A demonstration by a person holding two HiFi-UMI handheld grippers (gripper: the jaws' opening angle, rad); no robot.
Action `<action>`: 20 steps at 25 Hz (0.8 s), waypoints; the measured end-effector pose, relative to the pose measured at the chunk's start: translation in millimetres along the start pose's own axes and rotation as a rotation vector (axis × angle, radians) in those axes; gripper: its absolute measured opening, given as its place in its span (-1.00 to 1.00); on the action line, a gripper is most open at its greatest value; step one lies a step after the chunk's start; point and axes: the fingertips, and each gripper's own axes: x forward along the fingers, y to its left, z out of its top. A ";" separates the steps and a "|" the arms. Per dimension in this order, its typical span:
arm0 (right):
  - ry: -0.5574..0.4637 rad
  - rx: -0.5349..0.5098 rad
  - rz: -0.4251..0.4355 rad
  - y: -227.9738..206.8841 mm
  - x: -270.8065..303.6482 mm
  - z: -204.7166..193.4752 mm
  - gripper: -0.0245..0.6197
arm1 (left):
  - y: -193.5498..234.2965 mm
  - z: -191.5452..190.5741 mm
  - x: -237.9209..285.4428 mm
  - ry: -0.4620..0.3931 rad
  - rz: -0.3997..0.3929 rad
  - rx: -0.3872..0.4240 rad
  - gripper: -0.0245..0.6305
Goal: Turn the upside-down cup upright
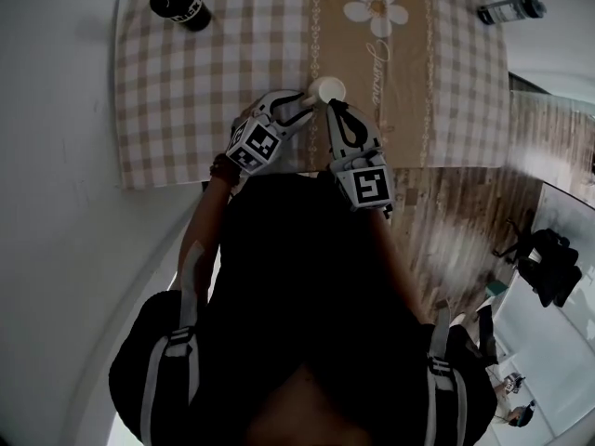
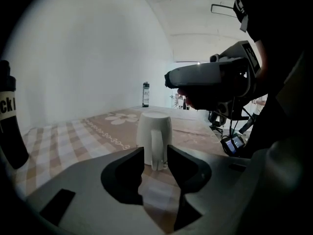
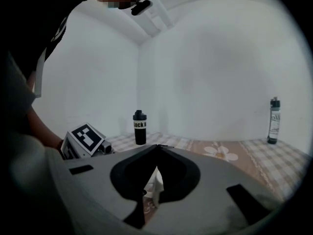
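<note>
Table covered with a beige-and-white checked cloth (image 1: 186, 110), with a tan central band carrying a daisy print (image 1: 376, 7). The table sits in a corner where two plain white walls (image 3: 205, 72) meet, both unmarked. A black lidded bottle (image 1: 179, 3) stands upright near one far corner of the cloth, and a clear bottle (image 1: 509, 9) near the other. Wood-pattern plank floor (image 1: 548, 137) lies to the right of the table. Dark equipment (image 1: 548, 263), type not discernible, stands on the floor well apart from the table. Lighting is soft and even.
</note>
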 end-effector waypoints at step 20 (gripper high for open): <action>0.010 0.017 -0.037 -21.5 -8.6 -8.7 -0.91 | -5.6 -3.4 11.6 0.050 0.030 0.008 -0.70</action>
